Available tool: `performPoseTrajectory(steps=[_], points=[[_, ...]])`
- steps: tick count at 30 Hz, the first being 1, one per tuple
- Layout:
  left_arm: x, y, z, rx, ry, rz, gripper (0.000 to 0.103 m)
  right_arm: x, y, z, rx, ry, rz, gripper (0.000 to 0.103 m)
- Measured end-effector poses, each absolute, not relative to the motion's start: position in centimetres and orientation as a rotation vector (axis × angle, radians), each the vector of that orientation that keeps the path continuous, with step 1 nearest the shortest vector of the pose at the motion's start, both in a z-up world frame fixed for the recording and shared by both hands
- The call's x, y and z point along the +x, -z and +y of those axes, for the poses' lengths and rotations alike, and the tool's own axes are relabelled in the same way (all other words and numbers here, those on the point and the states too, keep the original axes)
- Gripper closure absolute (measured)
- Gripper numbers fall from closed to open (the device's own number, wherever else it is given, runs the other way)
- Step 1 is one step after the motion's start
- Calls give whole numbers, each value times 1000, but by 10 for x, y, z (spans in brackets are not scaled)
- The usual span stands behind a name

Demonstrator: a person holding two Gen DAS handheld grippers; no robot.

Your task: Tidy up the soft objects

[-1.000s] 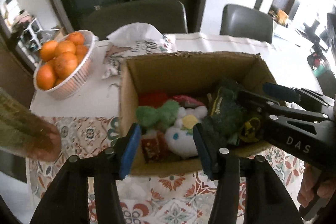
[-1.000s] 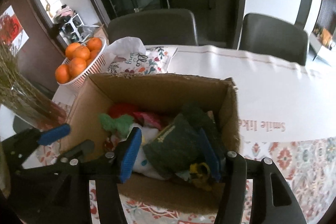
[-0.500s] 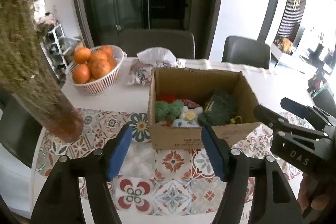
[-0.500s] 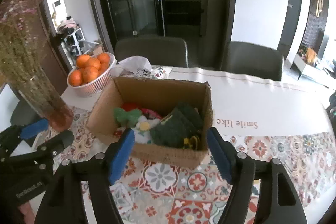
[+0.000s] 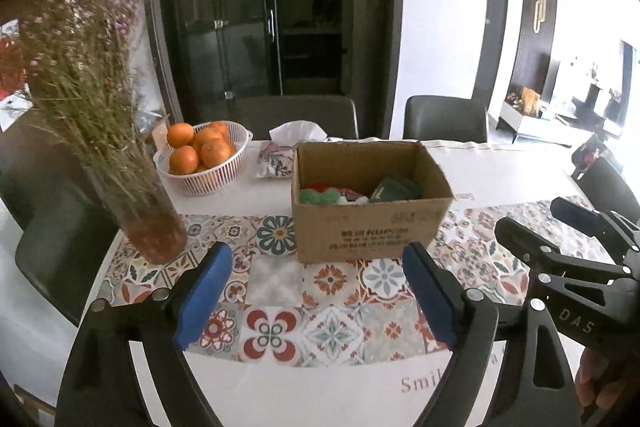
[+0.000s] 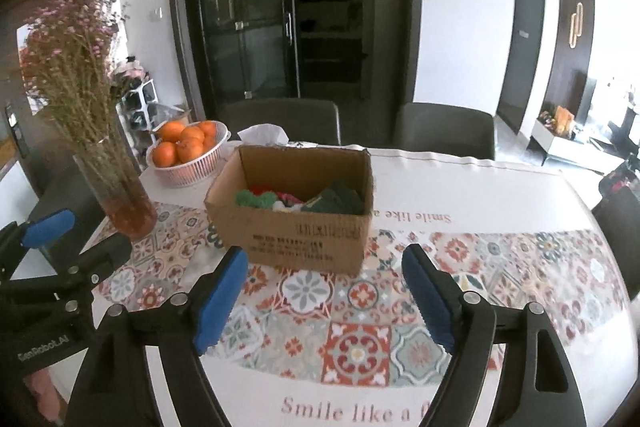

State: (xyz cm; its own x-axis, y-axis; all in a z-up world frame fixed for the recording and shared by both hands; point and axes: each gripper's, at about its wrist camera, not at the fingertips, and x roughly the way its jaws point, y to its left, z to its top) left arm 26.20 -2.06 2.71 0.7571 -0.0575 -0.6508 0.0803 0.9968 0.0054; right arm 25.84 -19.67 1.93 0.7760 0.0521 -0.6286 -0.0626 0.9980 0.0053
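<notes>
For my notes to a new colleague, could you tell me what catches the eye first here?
The open cardboard box of soft toys sits mid-table on the patterned runner. To its left stand a basket of oranges and a tall vase of dried flowers. Both tools, left and right, hang open and empty.

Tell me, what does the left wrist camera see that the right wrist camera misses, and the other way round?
Only the left wrist view shows the right gripper, open, with a bit of the hand holding it. Only the right wrist view shows the left gripper, open, and the upside-down "Smile like" lettering behind the cardboard box. Both show the box with soft toys inside, the basket of oranges, the vase of dried flowers and the patterned tablecloth.
</notes>
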Motion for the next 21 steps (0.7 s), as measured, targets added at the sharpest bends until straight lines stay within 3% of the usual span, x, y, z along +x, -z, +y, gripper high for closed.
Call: performPoseTrajectory(steps=[11, 21], points=[[162, -41, -11, 60, 97, 628, 0, 145, -34, -188, -15, 9, 599, 15], [93, -53, 2, 79, 94, 568, 0, 74, -43, -177, -9, 31, 557, 13]])
